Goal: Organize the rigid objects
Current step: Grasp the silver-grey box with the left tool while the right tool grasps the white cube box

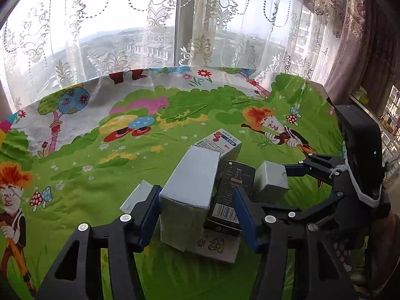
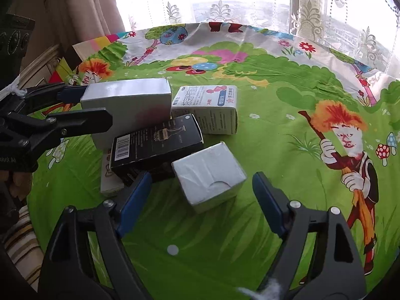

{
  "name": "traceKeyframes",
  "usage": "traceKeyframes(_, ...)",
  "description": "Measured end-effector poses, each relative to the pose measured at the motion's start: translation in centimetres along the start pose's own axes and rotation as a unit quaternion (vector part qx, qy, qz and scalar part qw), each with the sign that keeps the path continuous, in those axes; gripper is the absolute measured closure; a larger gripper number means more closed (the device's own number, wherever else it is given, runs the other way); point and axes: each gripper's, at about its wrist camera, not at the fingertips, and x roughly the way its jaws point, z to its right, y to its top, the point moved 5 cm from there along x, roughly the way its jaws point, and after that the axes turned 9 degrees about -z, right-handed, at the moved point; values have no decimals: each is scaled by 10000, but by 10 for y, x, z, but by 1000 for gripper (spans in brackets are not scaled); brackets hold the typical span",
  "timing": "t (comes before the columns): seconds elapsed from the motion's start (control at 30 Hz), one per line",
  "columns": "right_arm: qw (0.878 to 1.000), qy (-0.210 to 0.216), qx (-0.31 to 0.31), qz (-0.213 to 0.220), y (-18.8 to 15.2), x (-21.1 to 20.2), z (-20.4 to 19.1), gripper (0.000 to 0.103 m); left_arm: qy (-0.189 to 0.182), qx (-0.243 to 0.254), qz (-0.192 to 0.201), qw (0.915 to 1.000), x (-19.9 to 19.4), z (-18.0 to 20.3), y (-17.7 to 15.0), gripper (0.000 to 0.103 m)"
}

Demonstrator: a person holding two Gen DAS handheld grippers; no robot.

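Home room: lace curtains (image 1: 160, 25) at high window, cartoon tablecloth (image 1: 175, 105) (children's print), floral drape (image 1: 360, 12).

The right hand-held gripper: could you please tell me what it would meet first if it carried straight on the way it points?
Most likely the small silver box, which sits between the open fingers of the right hand-held gripper, just ahead. Neither pad touches it yet, though depth is hard to judge.

The white medicine box (image 2: 208, 108) carries blue and red Chinese print, too small to read. The black box (image 2: 156, 141) shows a barcode label and a fine bottle drawing. The flat white box (image 1: 217, 246) beneath bears large outlined Chinese characters, not legible.
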Motion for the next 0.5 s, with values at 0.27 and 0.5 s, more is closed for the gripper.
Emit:
traceKeyframes(0.27,10000,8,42,-43,-7,0,3,57,-109,-19,52,9999,-9,5,1,65)
traceKeyframes(0.5,9999,-113,18,104,-10,-14,1,57,-30,-276,350,9990,-36,1,1,66)
